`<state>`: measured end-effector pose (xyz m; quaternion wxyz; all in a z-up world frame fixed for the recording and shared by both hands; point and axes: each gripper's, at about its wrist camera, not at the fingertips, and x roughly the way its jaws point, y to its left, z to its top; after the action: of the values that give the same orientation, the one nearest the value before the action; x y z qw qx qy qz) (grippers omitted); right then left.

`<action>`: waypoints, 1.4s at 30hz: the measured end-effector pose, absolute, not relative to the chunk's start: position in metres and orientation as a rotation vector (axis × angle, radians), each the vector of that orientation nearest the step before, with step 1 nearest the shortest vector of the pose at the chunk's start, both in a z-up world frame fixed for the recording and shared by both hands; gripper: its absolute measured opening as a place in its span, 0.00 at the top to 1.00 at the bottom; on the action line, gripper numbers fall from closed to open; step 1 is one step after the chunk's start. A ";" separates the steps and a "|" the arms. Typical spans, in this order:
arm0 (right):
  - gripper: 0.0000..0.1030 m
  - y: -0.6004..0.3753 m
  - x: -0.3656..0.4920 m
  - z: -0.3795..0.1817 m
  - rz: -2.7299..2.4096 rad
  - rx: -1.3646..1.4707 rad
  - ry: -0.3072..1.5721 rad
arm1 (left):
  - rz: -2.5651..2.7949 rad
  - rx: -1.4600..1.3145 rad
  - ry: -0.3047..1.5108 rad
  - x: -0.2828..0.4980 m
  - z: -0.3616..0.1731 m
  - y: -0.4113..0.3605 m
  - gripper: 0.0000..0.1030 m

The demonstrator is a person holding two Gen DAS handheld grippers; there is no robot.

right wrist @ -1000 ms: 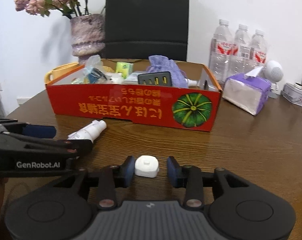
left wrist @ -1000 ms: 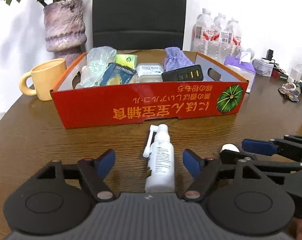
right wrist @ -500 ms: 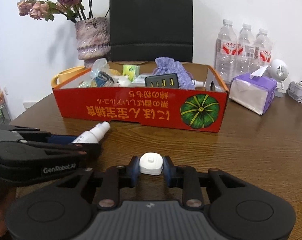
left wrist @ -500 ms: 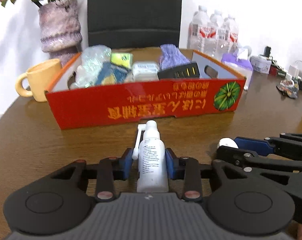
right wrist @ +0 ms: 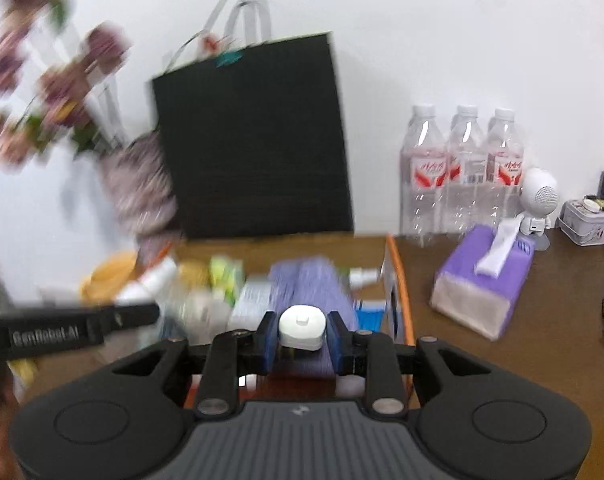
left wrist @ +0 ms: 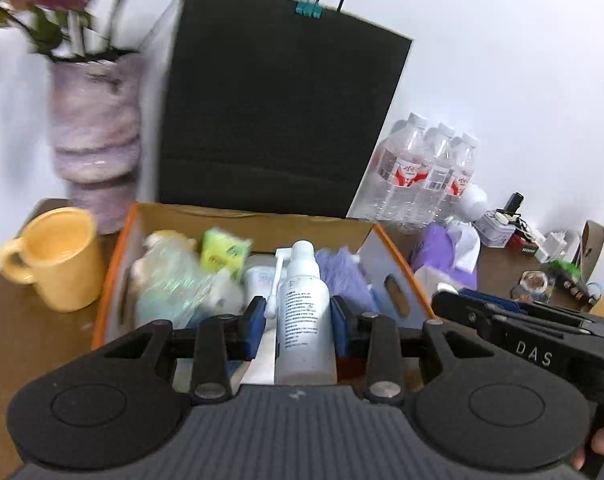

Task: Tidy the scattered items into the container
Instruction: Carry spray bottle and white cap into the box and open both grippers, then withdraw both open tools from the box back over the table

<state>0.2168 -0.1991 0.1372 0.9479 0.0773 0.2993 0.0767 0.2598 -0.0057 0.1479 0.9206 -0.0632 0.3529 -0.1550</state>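
— Step in hand?

— Carrying, by the look of it. Left tongs (left wrist: 298, 316) clamped on the spray bottle (left wrist: 303, 320), nozzle pointing ahead, having just been closing with the bottle between the pads. Right tongs (right wrist: 302, 338) pinched narrow on the small white piece (right wrist: 302, 326), likewise just been closing around it.

— Whereabouts of both loads?

— Off the table, between the pads, over the near part of the cardboard box (left wrist: 397, 268), which lies ahead of and below both pairs of tips.

— Next move?

— Probably easing forward and down, picking a gap, then opening. Ahead of the left tips, a crinkly plastic bag (left wrist: 174, 284) to the left and a purple pouch (left wrist: 341, 276) to the right. Hardly any bare floor to be seen, so laying the bottle on top looks likelier than slotting it in. Same for the white piece, hanging right over the pouch.

— Edges to mind?

— Orange rim just right of the right tongs, tissue pack (right wrist: 485, 280) beyond it. Black bag (left wrist: 274, 112) standing straight ahead, close behind the far wall, so little forward travel. Yellow mug (left wrist: 58, 260) off to the left of the left tongs, outside the box. Both tongs close side by side. Best kept parallel on the way down.

— Free room?

— Plenty above. Left half of the right view too blurred to sort.
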 end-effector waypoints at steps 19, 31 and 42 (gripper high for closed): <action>0.20 -0.199 0.338 0.099 0.082 0.105 1.032 | -0.180 -0.087 0.908 0.321 0.130 0.000 0.06; 0.17 -0.188 0.200 0.111 0.133 0.178 0.821 | -0.104 -0.003 0.699 0.196 0.131 0.018 0.45; 0.93 -0.176 0.067 0.058 0.199 0.078 0.658 | -0.106 0.035 0.659 0.071 0.057 0.011 0.88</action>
<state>0.0673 -0.1760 0.0583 0.9407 0.0383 0.3226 0.0973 0.0712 0.0115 0.0567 0.9447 0.0170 0.3234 -0.0518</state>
